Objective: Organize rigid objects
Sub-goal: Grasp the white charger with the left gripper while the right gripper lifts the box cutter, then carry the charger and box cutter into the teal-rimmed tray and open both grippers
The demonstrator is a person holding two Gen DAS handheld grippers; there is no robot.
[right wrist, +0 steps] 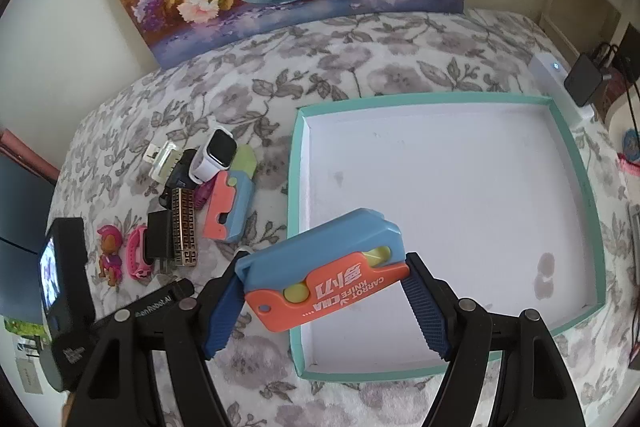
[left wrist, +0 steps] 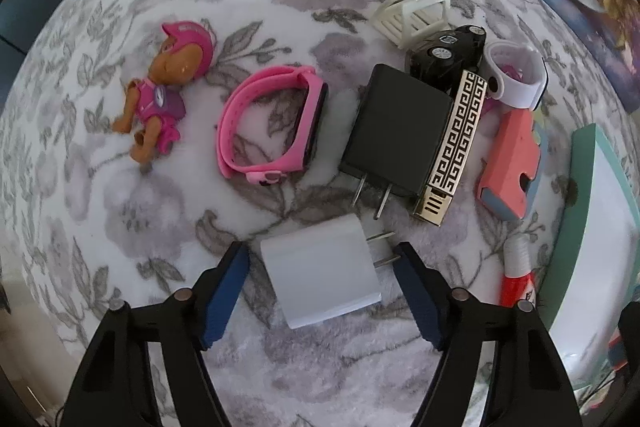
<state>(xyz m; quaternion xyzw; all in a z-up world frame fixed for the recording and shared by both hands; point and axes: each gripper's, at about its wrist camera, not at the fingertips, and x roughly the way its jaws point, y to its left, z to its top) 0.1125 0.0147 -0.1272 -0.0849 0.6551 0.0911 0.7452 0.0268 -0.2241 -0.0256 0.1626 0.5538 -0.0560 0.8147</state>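
Left gripper (left wrist: 322, 283) points straight down over the white charger (left wrist: 324, 269); its fingers (left wrist: 224, 291) straddle the charger, spread, with gaps on both sides, nothing pinched yet. The charger lies flat on the floral blanket (left wrist: 160, 187), prongs toward the right finger. Risk: that finger lands on the thin prongs, not the body, so the charger twists or pops out on closing. The soft blanket can also let it sink and tilt.

Right gripper (right wrist: 326, 301) pinches the toy knife (right wrist: 324, 275) by its ends, hanging skewed over the near-left corner of the teal tray (right wrist: 576, 187). Part of the knife overhangs the rim; judged from here, a release could catch the edge and tip it onto the blanket.

Black charger (left wrist: 394, 135) and patterned lighter (left wrist: 456, 143) lie just beyond, close enough to get bumped.
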